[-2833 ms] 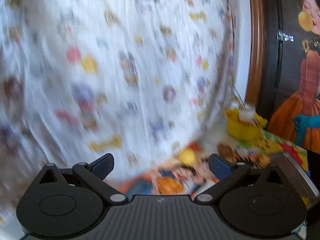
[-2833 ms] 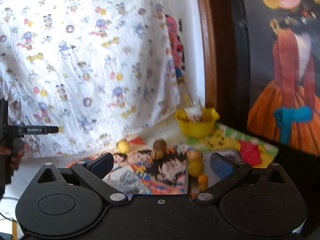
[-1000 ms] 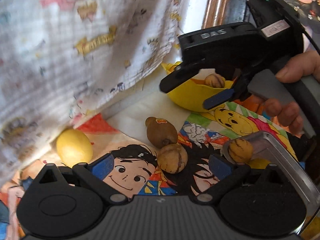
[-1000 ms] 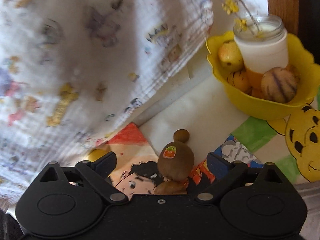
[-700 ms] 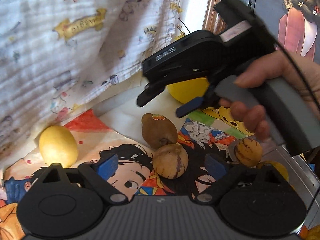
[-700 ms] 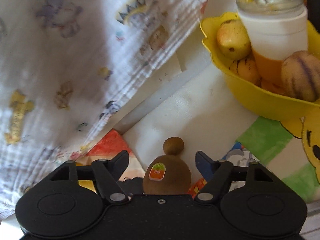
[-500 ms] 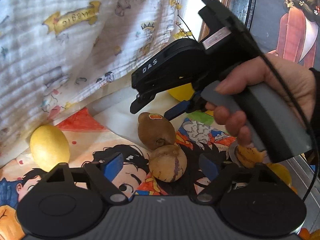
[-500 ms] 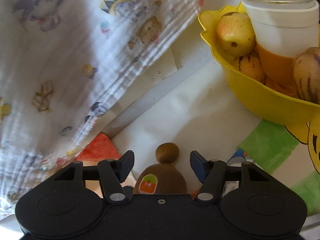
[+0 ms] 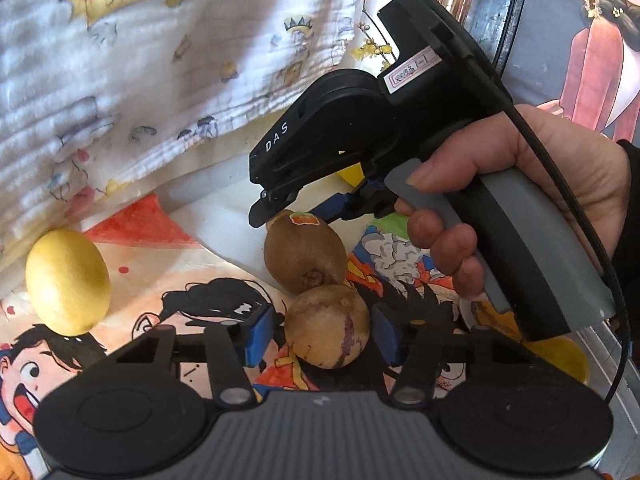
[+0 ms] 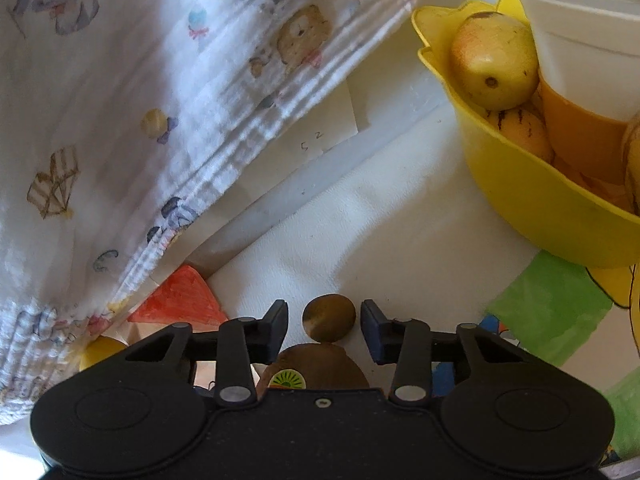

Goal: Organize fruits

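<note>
Hanging cloth [image 10: 160,120] crowds left, yellow bowl [image 10: 540,208] blocks right, bare tabletop [image 10: 380,232] between

Brown stickered kiwi [image 9: 305,255] touches a round tan purple-streaked fruit [image 9: 327,326]; lemon [image 9: 67,281] apart.

On the counter [image 9: 224,216], a kiwi [image 9: 304,254] lies just behind and touching a round fruit [image 9: 326,326], with a lemon [image 9: 66,280] well apart to their left. A bowl [image 10: 532,196] at the back right holds fruit [image 10: 494,60] and a jar [image 10: 580,32]. A cloth [image 10: 160,80] hangs behind, at the left.
</note>
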